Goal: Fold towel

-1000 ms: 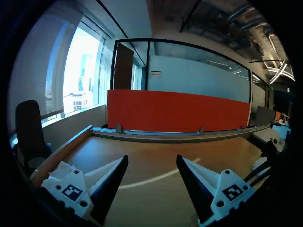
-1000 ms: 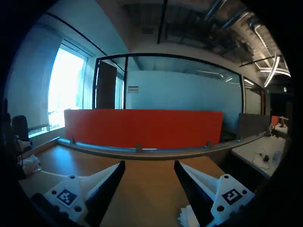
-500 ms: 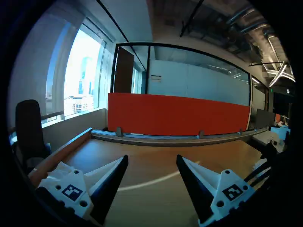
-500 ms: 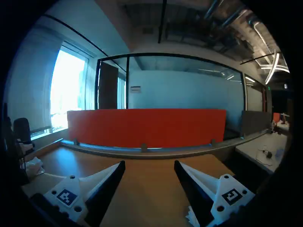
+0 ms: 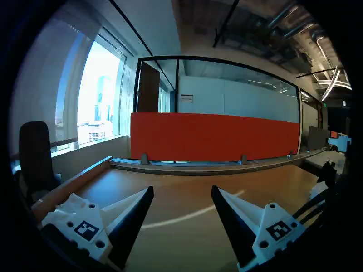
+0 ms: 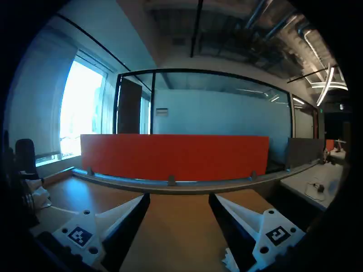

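My left gripper (image 5: 181,189) has its two fingers spread wide with nothing between them but the bare wooden table (image 5: 181,217). My right gripper (image 6: 179,197) is the same: fingers apart, holding nothing, pointing level across the wood towards the orange partition (image 6: 174,156).

The towel is not out ahead where either gripper points. It lies low and close in, mostly under my line of sight. In the left gripper view a crumpled bit of the towel (image 5: 68,205) pokes up just outside the left finger, down by its base. In the right gripper view a white edge of it (image 6: 226,262) shows just outside the right finger, again at the very bottom, and another rumpled white patch sits far off to the left near the table edge.

From that I judge the cloth runs side to side across the near part of the table, its long axis crossing the line of both grippers, with each gripper sitting just inside one end. Neither looks clearly nearer. I think the next move calls for tipping both down and outward to find the edges, not reaching forward.
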`<action>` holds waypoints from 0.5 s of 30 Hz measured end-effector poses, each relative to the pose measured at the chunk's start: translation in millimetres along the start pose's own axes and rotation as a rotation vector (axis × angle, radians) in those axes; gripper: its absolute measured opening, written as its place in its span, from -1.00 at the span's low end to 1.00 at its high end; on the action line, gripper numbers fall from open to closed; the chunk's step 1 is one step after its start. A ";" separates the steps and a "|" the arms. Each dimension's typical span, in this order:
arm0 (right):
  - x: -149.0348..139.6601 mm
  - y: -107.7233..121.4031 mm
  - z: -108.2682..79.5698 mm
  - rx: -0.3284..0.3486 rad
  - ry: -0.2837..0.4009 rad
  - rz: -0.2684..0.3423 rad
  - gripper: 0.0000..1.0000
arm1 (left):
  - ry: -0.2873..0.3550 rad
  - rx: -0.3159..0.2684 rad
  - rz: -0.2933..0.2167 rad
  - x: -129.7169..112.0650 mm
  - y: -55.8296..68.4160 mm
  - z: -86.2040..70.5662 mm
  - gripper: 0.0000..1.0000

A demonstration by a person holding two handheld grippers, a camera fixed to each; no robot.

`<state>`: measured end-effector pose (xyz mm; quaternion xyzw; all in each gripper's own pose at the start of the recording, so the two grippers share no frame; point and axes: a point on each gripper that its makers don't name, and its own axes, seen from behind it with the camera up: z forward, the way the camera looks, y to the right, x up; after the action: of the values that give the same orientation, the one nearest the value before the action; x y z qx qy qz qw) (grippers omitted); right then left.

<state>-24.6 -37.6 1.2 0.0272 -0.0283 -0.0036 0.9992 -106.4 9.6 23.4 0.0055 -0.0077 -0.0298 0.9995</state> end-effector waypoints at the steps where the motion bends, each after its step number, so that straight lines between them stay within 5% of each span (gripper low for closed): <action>1: 0.0 -0.8 -0.6 0.001 0.000 -0.001 1.00 | 0.006 0.002 0.001 -1.4 -0.4 0.2 0.88; 15: -12.0 8.7 3.6 -0.031 0.020 0.013 1.00 | 0.070 0.017 0.017 -38.1 -2.3 1.5 0.88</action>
<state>-36.7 -29.0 4.6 0.0116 -0.0184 0.0026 0.9998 -144.6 9.5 24.3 0.0148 0.0268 -0.0212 0.9993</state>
